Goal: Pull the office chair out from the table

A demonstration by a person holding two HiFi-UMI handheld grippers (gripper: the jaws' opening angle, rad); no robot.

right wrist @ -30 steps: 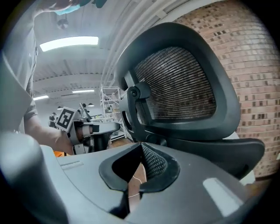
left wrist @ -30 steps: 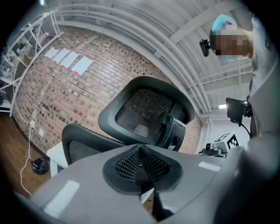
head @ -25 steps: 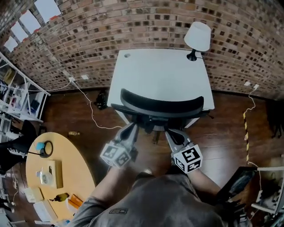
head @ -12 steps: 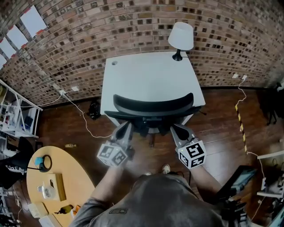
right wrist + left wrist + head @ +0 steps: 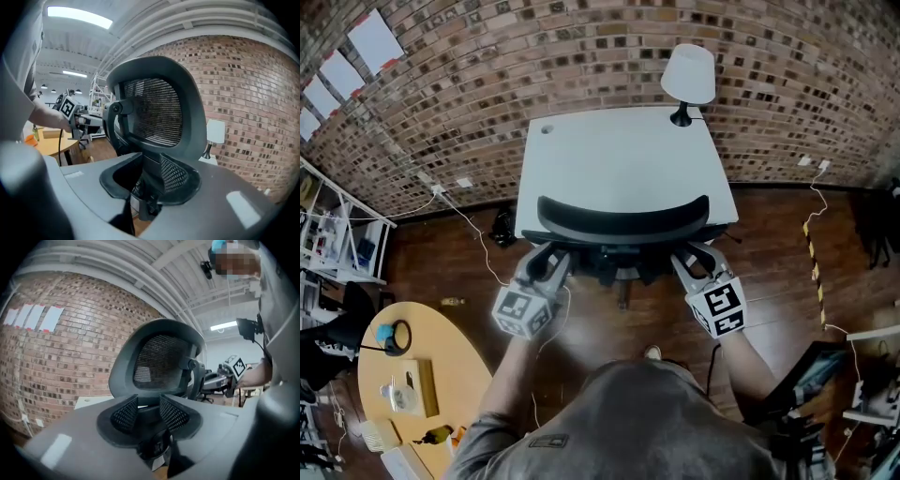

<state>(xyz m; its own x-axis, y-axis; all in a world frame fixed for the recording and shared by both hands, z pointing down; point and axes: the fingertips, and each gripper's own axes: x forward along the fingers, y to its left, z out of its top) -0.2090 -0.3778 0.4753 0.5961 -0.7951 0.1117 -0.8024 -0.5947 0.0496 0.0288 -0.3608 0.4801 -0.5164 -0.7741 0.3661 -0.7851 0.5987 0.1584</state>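
Office chair [image 5: 623, 220] was black, with fine black mesh across its back. Table [image 5: 619, 150] at 12 o'clock was plain white, and lamp [image 5: 688, 73] at 1 o'clock had a white shade on a black base. Wall [image 5: 487, 66] was red-brown brick with pale mortar, floor [image 5: 778, 253] dark brown wood, round table [image 5: 441, 347] at 8 o'clock light yellow wood, shirt [image 5: 628, 422] at 6 o'clock grey.
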